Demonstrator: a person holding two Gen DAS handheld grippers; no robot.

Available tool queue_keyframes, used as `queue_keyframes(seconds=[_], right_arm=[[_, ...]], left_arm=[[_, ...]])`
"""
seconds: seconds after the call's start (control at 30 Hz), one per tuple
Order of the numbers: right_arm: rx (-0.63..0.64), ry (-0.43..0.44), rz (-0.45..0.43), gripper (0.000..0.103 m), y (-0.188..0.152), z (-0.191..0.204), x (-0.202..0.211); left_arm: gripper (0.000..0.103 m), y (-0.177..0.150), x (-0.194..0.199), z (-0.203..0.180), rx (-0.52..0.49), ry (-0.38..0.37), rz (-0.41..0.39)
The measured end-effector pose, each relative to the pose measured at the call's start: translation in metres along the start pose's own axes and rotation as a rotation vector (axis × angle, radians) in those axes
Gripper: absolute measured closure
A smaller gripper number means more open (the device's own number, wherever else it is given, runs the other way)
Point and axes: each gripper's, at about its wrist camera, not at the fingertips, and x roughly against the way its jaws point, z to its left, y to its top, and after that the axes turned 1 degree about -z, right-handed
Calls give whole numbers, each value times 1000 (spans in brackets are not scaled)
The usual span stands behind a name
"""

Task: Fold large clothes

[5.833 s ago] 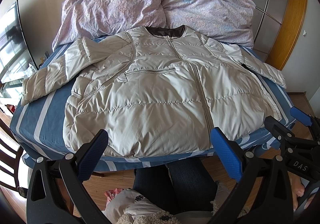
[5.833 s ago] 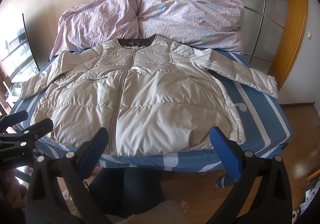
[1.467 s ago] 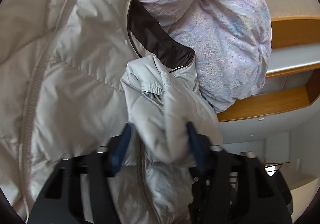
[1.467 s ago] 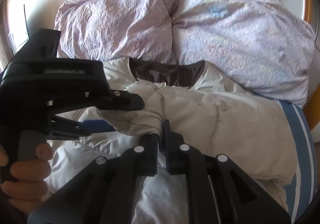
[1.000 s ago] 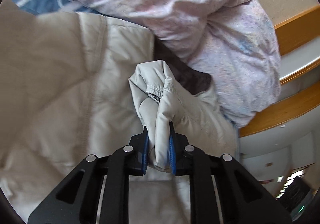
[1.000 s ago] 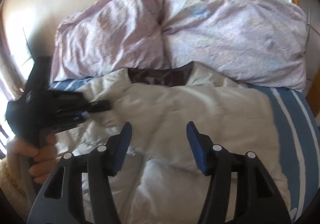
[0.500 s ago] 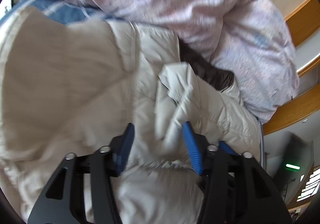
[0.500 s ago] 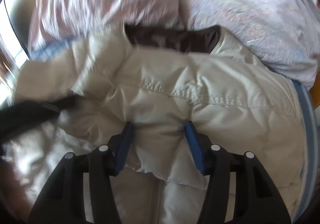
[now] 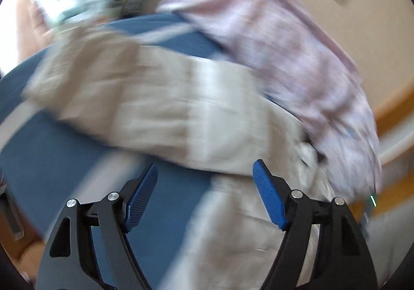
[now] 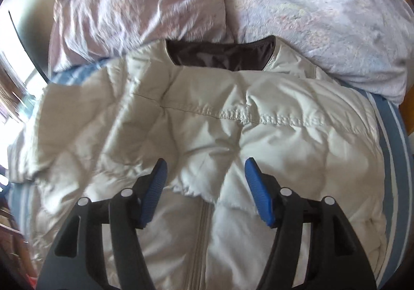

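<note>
A pale quilted jacket [image 10: 207, 129] lies on a blue striped bed [image 10: 390, 134], its dark-lined collar [image 10: 222, 54] at 12 o'clock against a lilac duvet [image 10: 310, 10]. In the right wrist view one sleeve [image 10: 271, 119] is folded across the chest, its cuff [image 10: 196, 190] lying over the zip just ahead of the right gripper [image 10: 205, 186], whose jaws stand apart and hold nothing. The left gripper [image 9: 205, 194] is likewise spread and empty; its view is badly blurred, showing the other sleeve [image 9: 124, 98] stretched toward 9 o'clock over the sheet, apparently not yet folded. By this reading the fold is at an early stage: one sleeve is in, while the second sleeve and the folding of the body are still to do.
</note>
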Motion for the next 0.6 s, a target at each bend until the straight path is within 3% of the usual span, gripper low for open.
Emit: queue_keyframes(seconds=[0.1, 0.23, 0.43, 0.53, 0.6], right_arm=[[-10, 41, -10, 38, -3, 0, 13], [-10, 54, -36, 36, -6, 0, 28], [-14, 59, -57, 36, -9, -4, 38], [-29, 64, -68, 36, -10, -11, 41], [-43, 61, -76, 36, -11, -18, 42]], left_arm=[[32, 10, 3, 52, 182, 58, -34], [43, 11, 1, 89, 374, 59, -89], [49, 20, 0, 103, 505, 29, -189], [58, 26, -1, 115, 567, 14, -223], [71, 28, 0, 121, 594, 25, -227]])
